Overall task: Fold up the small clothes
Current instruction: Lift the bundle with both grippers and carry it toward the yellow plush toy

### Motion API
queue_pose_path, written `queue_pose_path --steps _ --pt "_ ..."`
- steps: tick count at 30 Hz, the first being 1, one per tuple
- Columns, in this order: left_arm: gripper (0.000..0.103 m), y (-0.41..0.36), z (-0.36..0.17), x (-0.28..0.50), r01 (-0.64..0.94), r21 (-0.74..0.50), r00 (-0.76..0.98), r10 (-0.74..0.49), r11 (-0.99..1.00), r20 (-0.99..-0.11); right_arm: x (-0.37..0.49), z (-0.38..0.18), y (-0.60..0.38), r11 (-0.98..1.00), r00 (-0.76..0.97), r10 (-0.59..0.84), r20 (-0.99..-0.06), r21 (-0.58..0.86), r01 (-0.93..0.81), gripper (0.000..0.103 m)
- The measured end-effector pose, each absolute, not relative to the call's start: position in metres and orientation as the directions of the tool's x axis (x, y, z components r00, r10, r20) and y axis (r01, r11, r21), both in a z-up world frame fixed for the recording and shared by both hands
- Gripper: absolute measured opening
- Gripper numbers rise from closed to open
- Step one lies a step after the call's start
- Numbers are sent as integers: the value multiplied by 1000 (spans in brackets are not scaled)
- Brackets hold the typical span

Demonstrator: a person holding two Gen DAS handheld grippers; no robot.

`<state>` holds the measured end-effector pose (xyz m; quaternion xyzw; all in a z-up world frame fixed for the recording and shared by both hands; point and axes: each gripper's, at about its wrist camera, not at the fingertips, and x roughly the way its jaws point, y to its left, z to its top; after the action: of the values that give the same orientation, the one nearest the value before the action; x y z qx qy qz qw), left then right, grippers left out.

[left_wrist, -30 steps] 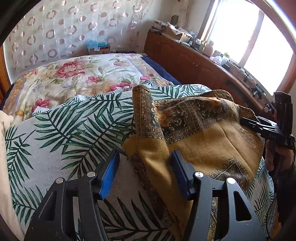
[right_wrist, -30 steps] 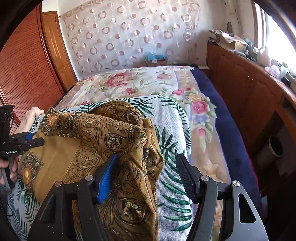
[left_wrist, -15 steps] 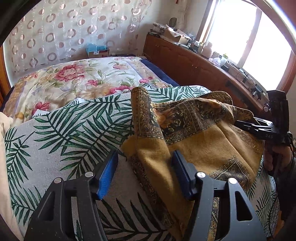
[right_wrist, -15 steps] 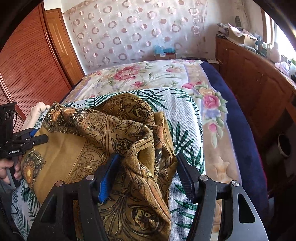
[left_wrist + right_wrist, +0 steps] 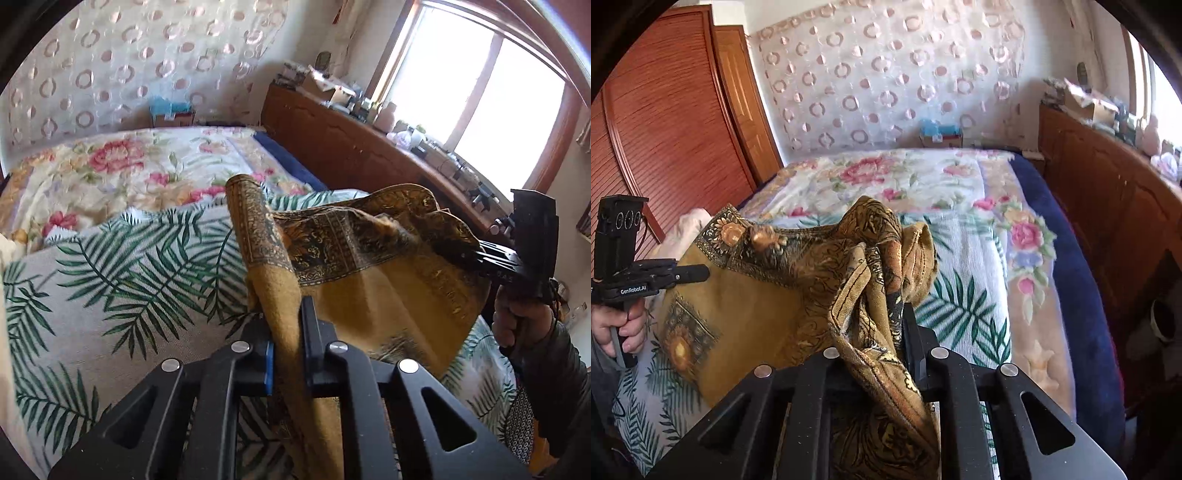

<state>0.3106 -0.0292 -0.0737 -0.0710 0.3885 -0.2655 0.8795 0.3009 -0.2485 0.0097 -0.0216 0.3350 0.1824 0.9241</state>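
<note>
A mustard-gold patterned cloth (image 5: 388, 280) with dark ornate borders lies bunched on a palm-leaf towel (image 5: 122, 280) on the bed. My left gripper (image 5: 286, 332) is shut on the cloth's near left edge. My right gripper (image 5: 882, 332) is shut on the bunched right edge of the same cloth (image 5: 764, 314). The cloth hangs stretched between the two grippers, slightly raised off the towel. The right gripper also shows at the right of the left wrist view (image 5: 476, 258). The left gripper shows at the left of the right wrist view (image 5: 701, 273).
A floral quilt (image 5: 905, 177) covers the bed beyond the towel. A wooden cabinet (image 5: 351, 147) with clutter on top runs along the window side. A wooden wardrobe (image 5: 665, 129) stands on the other side. A tissue box (image 5: 940, 133) sits by the curtain wall.
Both grippers have shut on the cloth's edges; they were open around the fabric before. The cloth has lifted slightly.
</note>
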Motion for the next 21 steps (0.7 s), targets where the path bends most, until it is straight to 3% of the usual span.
queue_pose_path --steps 10,21 --pt "12 39 -6 250 328 -270 753 -423 905 -504 280 59 -178 869 753 427 -501 -2 -494 15" --pt "12 156 -25 202 9 -290 874 -149 957 -463 323 73 -10 689 663 561 -495 -163 -706 15"
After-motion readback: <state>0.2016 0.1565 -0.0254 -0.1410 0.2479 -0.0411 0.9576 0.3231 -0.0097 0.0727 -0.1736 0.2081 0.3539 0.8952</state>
